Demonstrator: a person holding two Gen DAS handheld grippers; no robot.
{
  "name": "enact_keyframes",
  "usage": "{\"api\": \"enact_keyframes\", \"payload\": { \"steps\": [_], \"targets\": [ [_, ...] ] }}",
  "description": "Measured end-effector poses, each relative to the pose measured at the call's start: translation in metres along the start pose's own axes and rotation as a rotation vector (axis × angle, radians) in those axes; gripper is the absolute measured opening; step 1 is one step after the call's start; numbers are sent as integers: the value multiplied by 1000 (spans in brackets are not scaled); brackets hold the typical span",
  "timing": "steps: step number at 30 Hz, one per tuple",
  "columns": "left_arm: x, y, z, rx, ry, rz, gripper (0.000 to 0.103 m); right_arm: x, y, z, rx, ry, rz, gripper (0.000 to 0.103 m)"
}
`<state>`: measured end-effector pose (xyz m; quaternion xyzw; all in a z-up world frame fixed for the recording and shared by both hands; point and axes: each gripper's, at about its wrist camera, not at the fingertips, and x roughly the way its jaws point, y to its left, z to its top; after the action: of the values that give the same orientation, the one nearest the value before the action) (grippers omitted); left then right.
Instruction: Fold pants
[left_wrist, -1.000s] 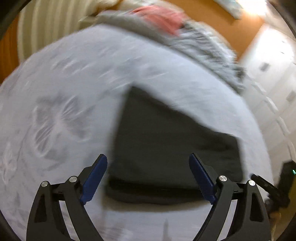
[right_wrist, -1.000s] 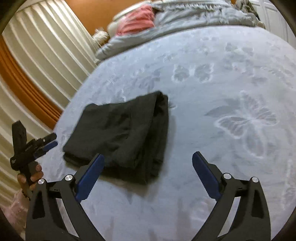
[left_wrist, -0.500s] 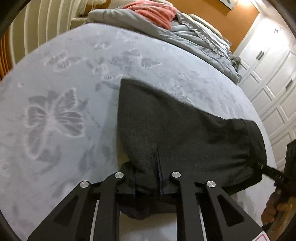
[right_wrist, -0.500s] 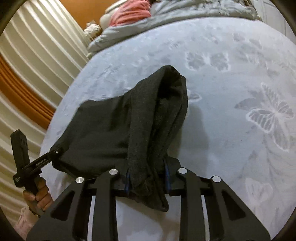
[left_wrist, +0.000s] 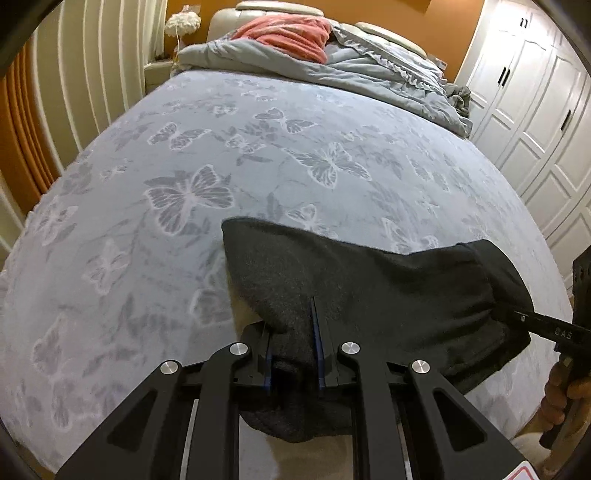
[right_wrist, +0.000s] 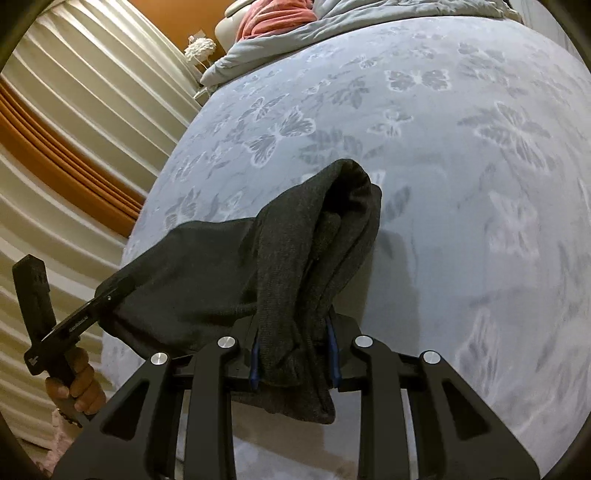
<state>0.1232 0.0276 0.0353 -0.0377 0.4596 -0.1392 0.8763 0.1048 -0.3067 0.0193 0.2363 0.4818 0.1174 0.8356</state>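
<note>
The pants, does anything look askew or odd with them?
Nothing damaged. The pants hang bunched, their near edge off the bed, pinched by the left tool and right tool.

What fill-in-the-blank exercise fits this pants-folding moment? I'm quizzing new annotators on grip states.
1. The left gripper is shut on the dark grey ____.
2. The right gripper holds the pants with its jaws ____.
3. The bedsheet is printed with ____.
4. At the head of the bed, a ____ blanket lies on the grey duvet.

Missing words: pants; shut; butterflies; red
</note>
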Motion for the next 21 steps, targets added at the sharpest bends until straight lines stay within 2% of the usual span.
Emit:
{"api": "enact_keyframes", "payload": {
  "steps": [11,14,18,21],
  "targets": [
    [-46,0,-27,-7,-1,-10,12,-42,15,-52,-6,-45,53,25],
    [-57,4,-39,-18,1,-17,12,-46,17,-65,-20,-45,40,25],
    [-51,15,-68,-51,59,-46,13,-36,8,-94,-4,0,17,26],
    [-33,31,-94,-122,113,-63,18,-16,-5,-110,10,56,-47,34]
  ]
}}
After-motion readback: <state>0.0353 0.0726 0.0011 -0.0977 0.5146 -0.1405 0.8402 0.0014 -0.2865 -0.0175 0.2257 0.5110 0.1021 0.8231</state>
